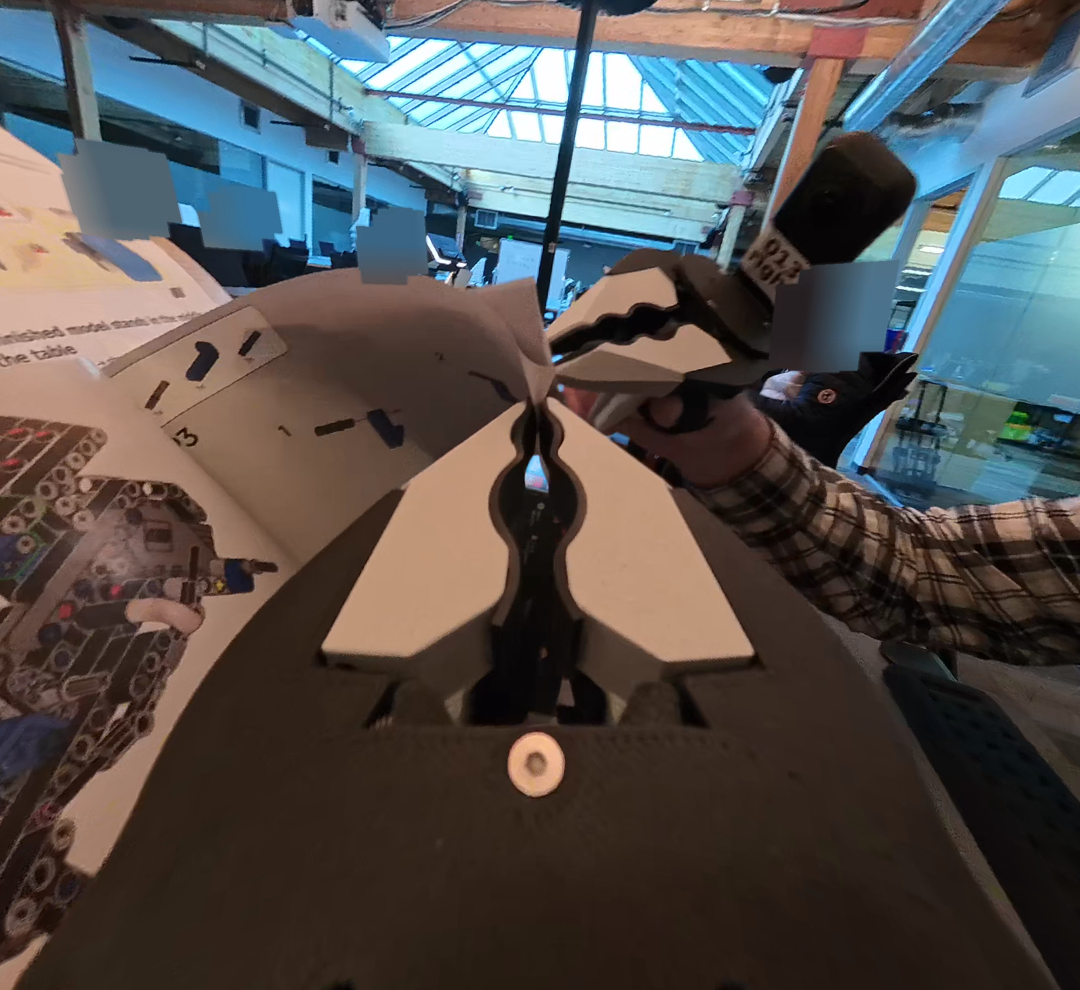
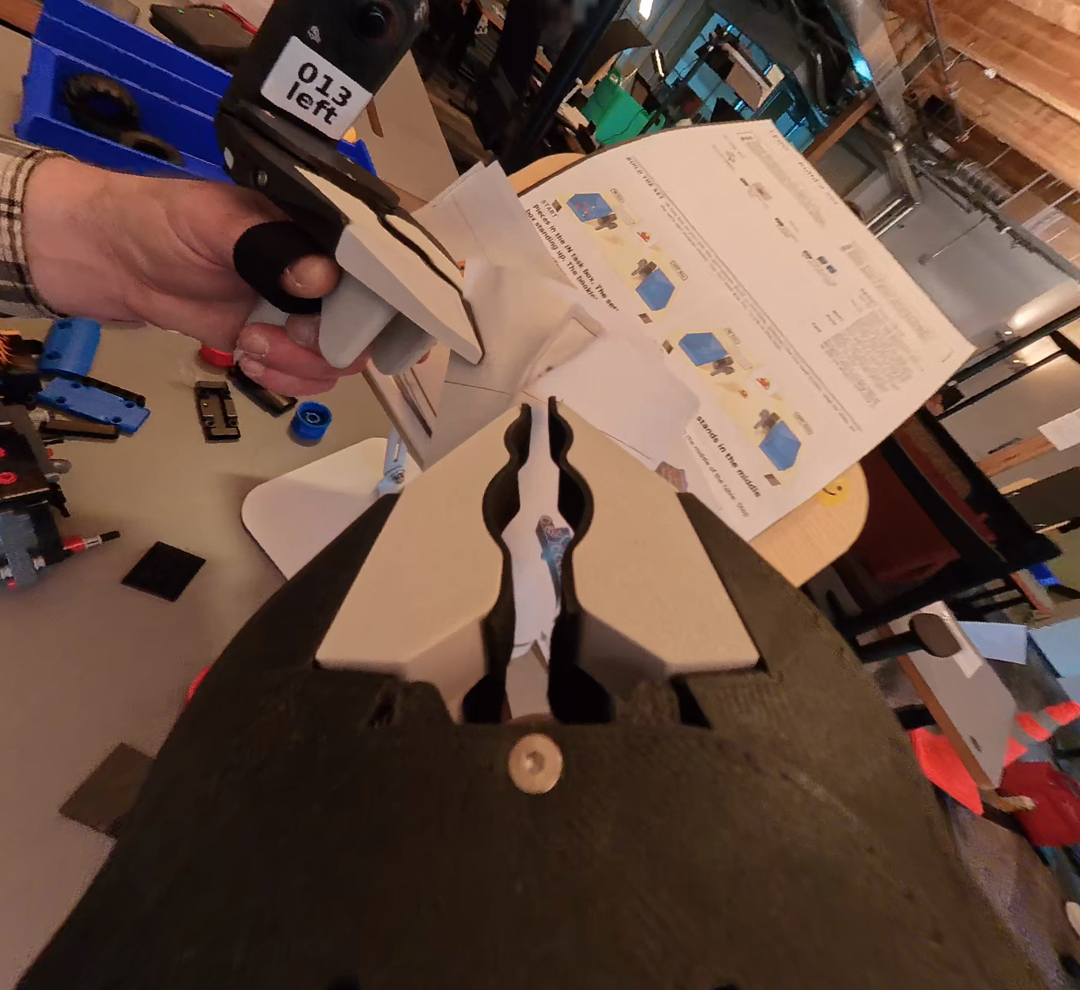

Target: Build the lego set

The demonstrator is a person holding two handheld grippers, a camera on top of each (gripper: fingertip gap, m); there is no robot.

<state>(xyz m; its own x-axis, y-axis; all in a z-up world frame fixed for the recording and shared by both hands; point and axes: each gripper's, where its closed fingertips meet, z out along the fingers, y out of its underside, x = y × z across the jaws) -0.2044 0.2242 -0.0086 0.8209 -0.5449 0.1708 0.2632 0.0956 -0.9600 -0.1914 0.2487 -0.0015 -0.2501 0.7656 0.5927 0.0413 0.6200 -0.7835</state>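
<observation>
The Lego instruction booklet (image 1: 280, 453) is held up in the air, open, with pictures of the model on its pages. My left gripper (image 1: 535, 407) is shut on a booklet page at its tips. It also shows in the right wrist view (image 2: 474, 345), pinching the pale pages (image 2: 514, 284). My right gripper (image 2: 539, 407) is shut on another page that runs down between its fingers. It also shows in the left wrist view (image 1: 555, 363), close to the left gripper's tips. A printed instruction sheet (image 2: 760, 284) stands behind the booklet.
On the table at left lie loose Lego parts: a blue round piece (image 2: 312, 423), a black square plate (image 2: 163, 570), blue and black pieces (image 2: 93, 404) and a partly built model (image 2: 23, 500). A blue bin (image 2: 123, 79) with black tyres stands behind. A black pole (image 1: 570, 144) rises ahead.
</observation>
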